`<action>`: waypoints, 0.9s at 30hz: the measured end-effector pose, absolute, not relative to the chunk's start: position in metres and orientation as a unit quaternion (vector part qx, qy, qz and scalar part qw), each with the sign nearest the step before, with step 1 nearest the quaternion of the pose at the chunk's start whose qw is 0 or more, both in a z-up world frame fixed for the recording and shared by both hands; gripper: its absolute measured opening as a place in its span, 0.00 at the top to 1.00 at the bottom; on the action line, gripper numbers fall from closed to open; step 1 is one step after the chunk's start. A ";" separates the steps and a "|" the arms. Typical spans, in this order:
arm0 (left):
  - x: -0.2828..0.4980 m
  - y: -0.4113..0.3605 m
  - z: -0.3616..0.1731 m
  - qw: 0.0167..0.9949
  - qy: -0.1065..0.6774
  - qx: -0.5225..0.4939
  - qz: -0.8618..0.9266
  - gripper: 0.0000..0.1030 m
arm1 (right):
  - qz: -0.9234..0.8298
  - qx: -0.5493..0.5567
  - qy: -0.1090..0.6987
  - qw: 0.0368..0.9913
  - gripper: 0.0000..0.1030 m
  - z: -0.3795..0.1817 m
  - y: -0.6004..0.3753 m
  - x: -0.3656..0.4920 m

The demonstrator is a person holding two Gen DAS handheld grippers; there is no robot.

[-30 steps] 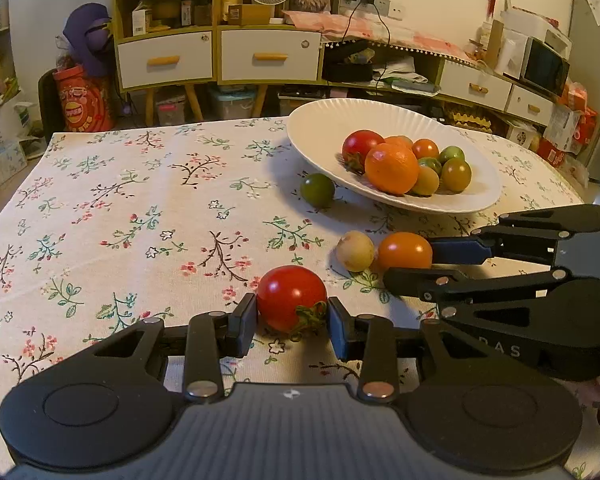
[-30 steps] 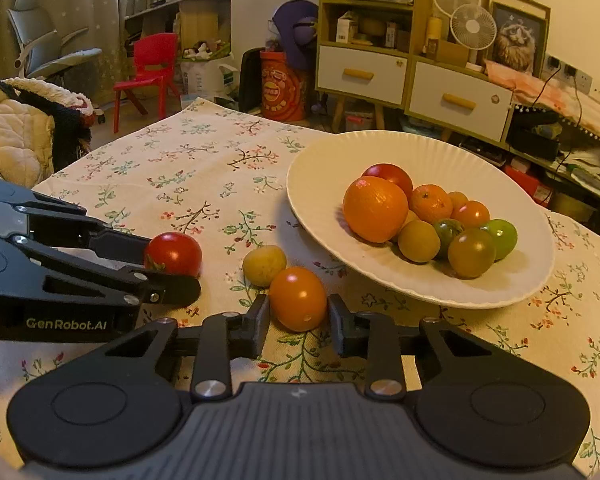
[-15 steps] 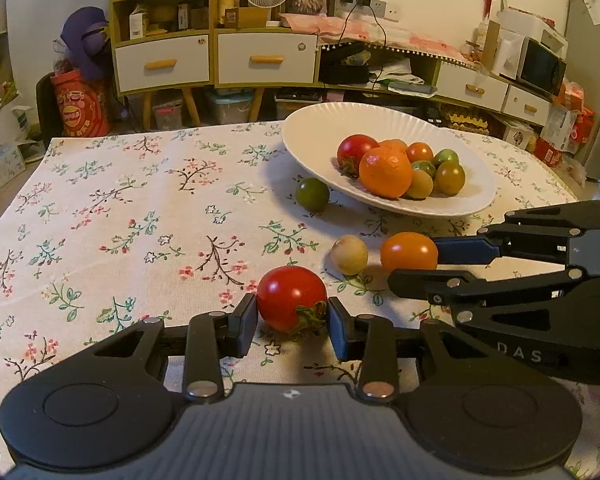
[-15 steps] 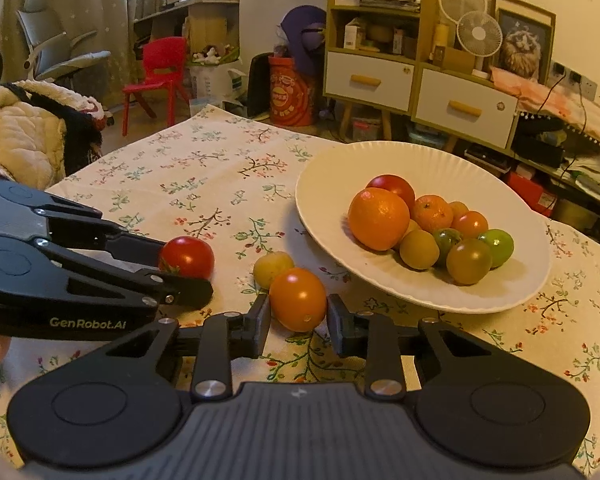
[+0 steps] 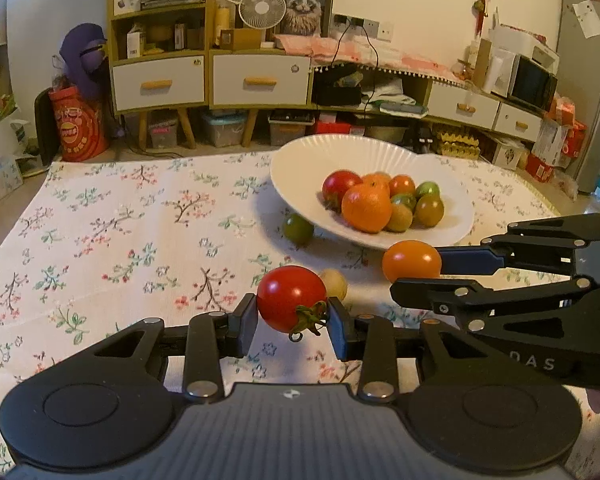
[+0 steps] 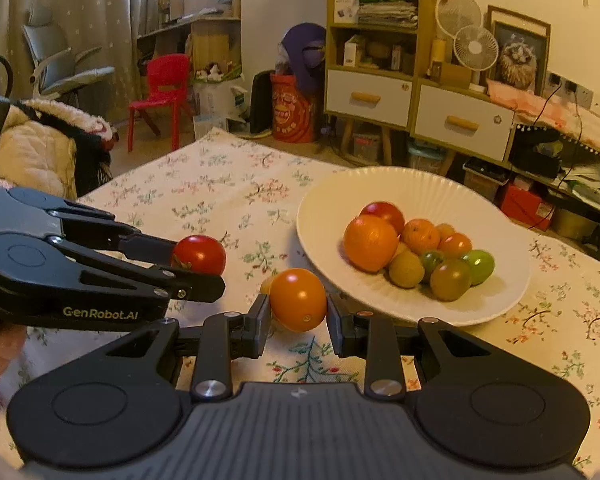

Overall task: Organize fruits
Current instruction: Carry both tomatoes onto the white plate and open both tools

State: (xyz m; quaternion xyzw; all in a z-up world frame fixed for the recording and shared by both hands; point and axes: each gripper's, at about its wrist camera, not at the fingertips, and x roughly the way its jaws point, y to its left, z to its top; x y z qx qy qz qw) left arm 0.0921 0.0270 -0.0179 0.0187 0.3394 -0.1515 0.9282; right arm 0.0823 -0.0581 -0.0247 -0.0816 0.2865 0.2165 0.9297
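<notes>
The white plate (image 6: 412,192) already holds most of the fruit, and the carry is under way: the left gripper (image 5: 293,320) is clamped on a red tomato (image 5: 291,298), the right gripper (image 6: 298,316) on an orange tomato (image 6: 298,299) — both raised off the tablecloth (image 5: 120,240) since a second ago. Next, I judge, each must swing over the rim and release gently; a yellowish fruit (image 5: 335,283) and a green tomato (image 5: 298,229) remain on the cloth.

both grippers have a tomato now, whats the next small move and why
Probably carry both toward the white fluted plate. The left gripper is shut on the red tomato and the right gripper on the orange tomato, both seemingly off the floral tablecloth; the plate lies just ahead.
</notes>
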 end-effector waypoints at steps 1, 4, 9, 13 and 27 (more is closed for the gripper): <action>0.093 0.026 -0.017 0.928 0.339 0.016 -0.152 0.69 | 0.215 -0.079 0.284 0.931 0.74 -0.023 -0.059 0.082; 0.095 0.021 -0.013 0.930 0.333 0.012 -0.154 0.69 | 0.208 -0.073 0.278 0.935 0.74 -0.018 -0.063 0.086; 0.106 0.012 -0.007 0.931 0.328 0.013 -0.162 0.69 | 0.195 -0.069 0.269 0.941 0.74 -0.011 -0.072 0.098; 0.121 0.009 -0.003 0.933 0.320 0.014 -0.164 0.69 | 0.179 -0.054 0.261 0.947 0.74 -0.004 -0.087 0.114; 0.191 -0.024 0.000 0.927 0.311 0.005 -0.208 0.69 | 0.132 -0.027 0.256 0.957 0.73 -0.014 -0.127 0.164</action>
